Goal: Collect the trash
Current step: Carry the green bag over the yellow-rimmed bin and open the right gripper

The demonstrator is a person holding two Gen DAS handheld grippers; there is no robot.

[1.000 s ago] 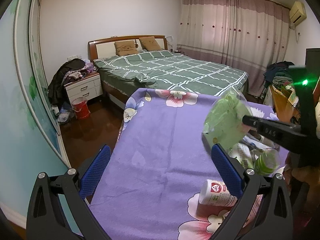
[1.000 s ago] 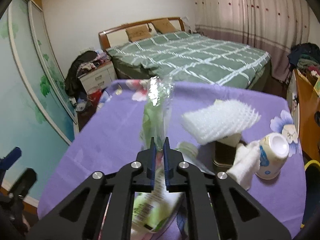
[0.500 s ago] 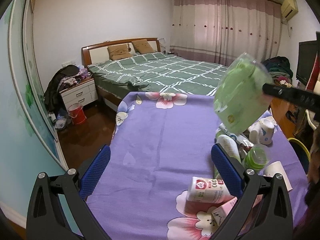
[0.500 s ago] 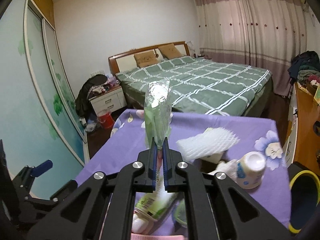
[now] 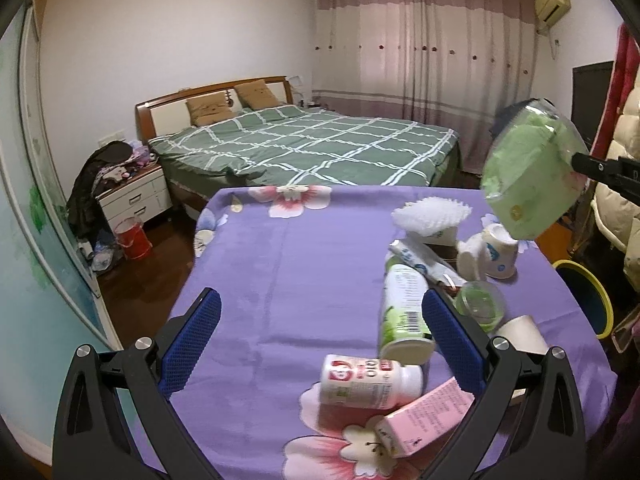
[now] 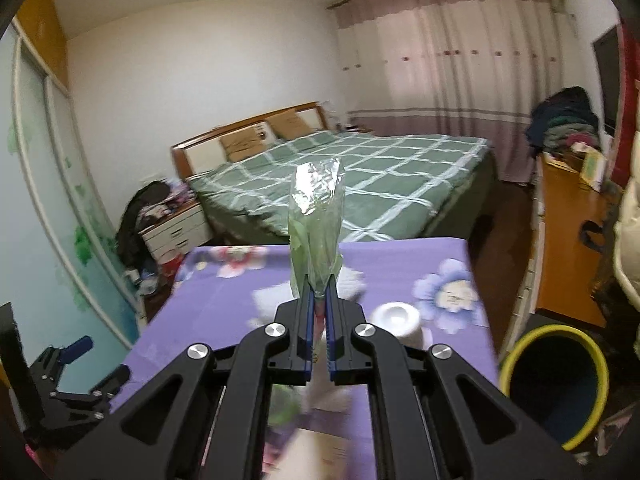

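We are carrying the green plastic packet, clamped in our right gripper, off the desk toward the yellow-rimmed bin, left gripper gaping empty.

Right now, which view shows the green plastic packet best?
The left wrist view: the green plastic packet shows broadside and sharp, held aloft by the right gripper. The right wrist view shows it only edge-on, a thin crinkled strip rising from the shut gripper.
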